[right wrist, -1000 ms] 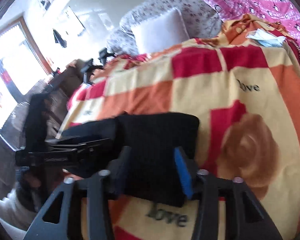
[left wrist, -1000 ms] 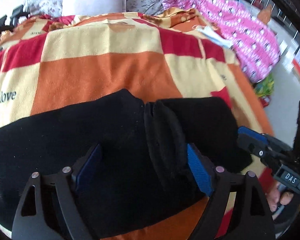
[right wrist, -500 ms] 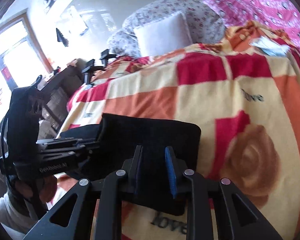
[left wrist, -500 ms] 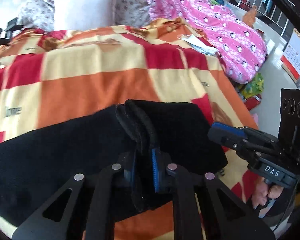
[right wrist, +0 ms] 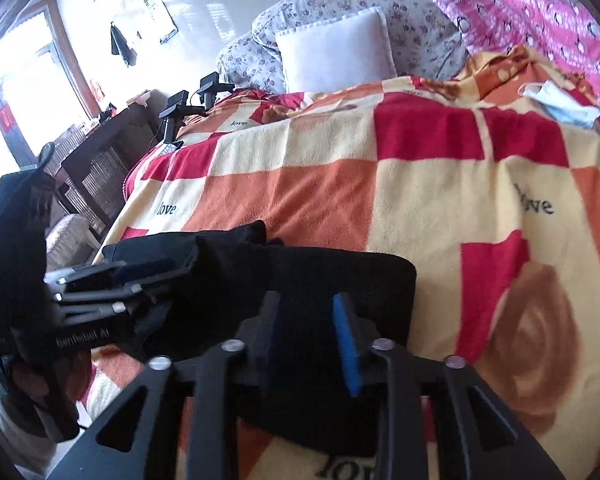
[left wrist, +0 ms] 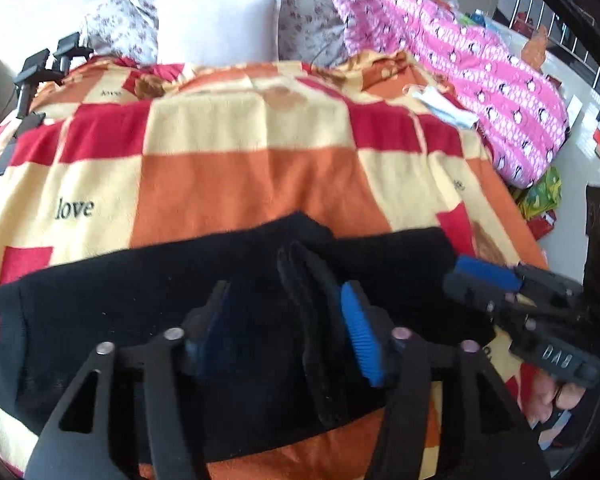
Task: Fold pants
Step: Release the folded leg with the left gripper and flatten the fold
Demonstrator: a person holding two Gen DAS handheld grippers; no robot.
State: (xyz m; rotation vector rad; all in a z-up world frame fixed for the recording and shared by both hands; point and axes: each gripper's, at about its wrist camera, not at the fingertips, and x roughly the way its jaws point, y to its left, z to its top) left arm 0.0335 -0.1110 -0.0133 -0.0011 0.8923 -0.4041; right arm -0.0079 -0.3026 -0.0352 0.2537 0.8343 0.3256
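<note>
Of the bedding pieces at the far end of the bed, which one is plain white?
The square pillow, leaning upright against the flowered quilt. The pink penguin blanket beside them is patterned too.

Daylight floods in from the window [right wrist: 16, 92], far left of the bed blanket [right wrist: 420, 184] in the right wrist view, and burns out to plain white glare there. The blanket is brightly and evenly lit, its colours strong. The black pants [left wrist: 180, 292] on its near edge swallow detail; folds barely show. Both views bulge like a fishbowl, with dark rounded corners. Edges are soft, slightly smeared, and the near fingers [left wrist: 360, 340] look blurred.
</note>
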